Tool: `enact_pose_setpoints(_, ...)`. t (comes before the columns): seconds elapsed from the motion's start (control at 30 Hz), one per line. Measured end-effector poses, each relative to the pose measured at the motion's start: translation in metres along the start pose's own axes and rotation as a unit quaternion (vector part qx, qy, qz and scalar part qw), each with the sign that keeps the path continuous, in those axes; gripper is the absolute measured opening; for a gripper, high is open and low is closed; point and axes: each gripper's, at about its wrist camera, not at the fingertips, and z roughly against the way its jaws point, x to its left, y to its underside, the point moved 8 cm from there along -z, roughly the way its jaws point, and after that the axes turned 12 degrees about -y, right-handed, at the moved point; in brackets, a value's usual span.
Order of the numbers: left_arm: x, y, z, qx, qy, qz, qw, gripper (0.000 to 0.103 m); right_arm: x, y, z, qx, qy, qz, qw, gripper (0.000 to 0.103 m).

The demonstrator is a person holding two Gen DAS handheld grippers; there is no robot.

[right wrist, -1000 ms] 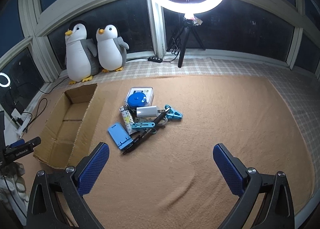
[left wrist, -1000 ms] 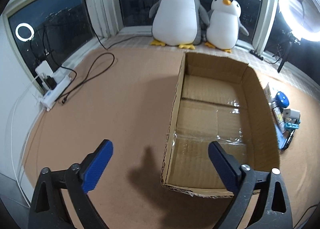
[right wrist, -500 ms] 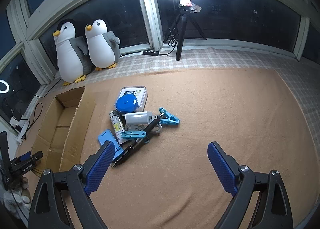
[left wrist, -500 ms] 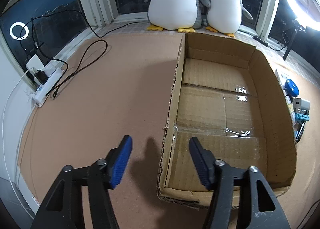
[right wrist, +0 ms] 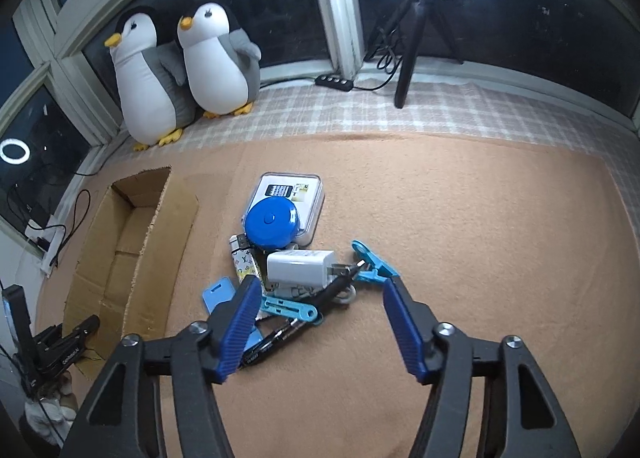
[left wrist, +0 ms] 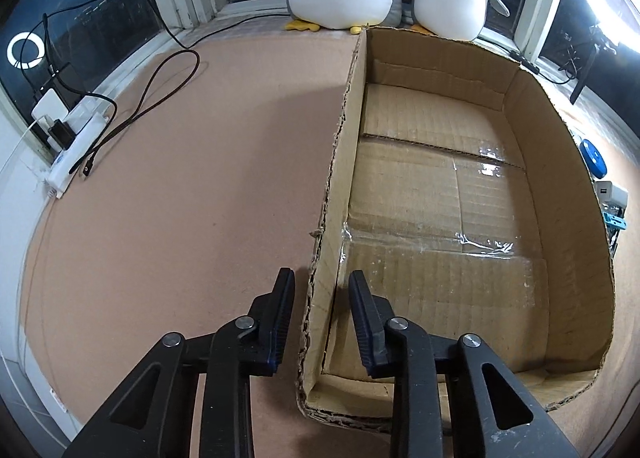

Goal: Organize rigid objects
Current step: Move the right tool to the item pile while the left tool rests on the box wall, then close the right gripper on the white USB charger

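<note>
Left wrist view: left gripper [left wrist: 320, 302] straddling the near left wall of the cardboard box [left wrist: 560, 194], one finger outside, one inside, jaws narrowed around the wall but with a sliver of gap showing on each side, so not yet pinching. Probably positioning to hold the box steady while items go in. Box lying open-topped on the tan carpet [left wrist: 180, 198], nothing visible inside but taped flaps.

Right wrist view: right gripper [right wrist: 320, 298] hovering with jaws spread wide and gripping nothing, framing the pile of small rigid things just beside the box, likely lining up a first pick. Pile showing a blue round case [right wrist: 271, 222] resting on a clear plastic box [right wrist: 308, 198], a white charger [right wrist: 300, 270], a patterned lighter [right wrist: 245, 264], a light blue clip [right wrist: 374, 268], a blue bar tool [right wrist: 290, 308], a black pen [right wrist: 280, 338] and a blue card holder [right wrist: 218, 296].

Card holder and pen partly covered by the left finger of that gripper. Objects overlapping, so exact resting order under the charger staying unclear. Print on the pen too small for reading. Two plush penguins [right wrist: 180, 70] sitting by the window, well apart from the work.
</note>
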Motion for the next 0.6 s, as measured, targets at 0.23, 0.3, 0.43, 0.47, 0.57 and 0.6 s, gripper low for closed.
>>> enact_pose_setpoints(0.23,-0.003,0.001,0.001,-0.003,0.000,-0.006,1.0000,0.024,0.002,-0.008,-0.035,0.043,-0.006,0.006,0.999,0.041)
enact_pose_setpoints(0.3,-0.004,0.000,0.001,-0.004,-0.001,-0.007,1.0000,0.024,0.002,-0.011,-0.043,0.054,-0.006,0.011,0.998,0.040)
enact_pose_setpoints(0.43,-0.004,-0.001,0.001,-0.004,-0.001,-0.008,1.0000,0.024,0.001,-0.020,-0.063,0.084,0.008,0.023,0.996,0.038)
enact_pose_setpoints(0.47,-0.004,-0.001,0.000,-0.004,-0.001,-0.008,1.0000,0.024,0.001,-0.021,-0.067,0.089,0.009,0.023,0.996,0.037)
enact_pose_setpoints(0.57,-0.004,-0.001,0.000,-0.005,-0.001,-0.009,0.9999,0.024,0.001,-0.020,-0.079,0.111,-0.004,0.019,0.994,0.034)
enact_pose_setpoints(0.6,-0.004,-0.002,0.000,-0.005,-0.001,-0.008,1.0000,0.024,0.002,-0.019,-0.079,0.115,-0.003,0.023,0.993,0.033)
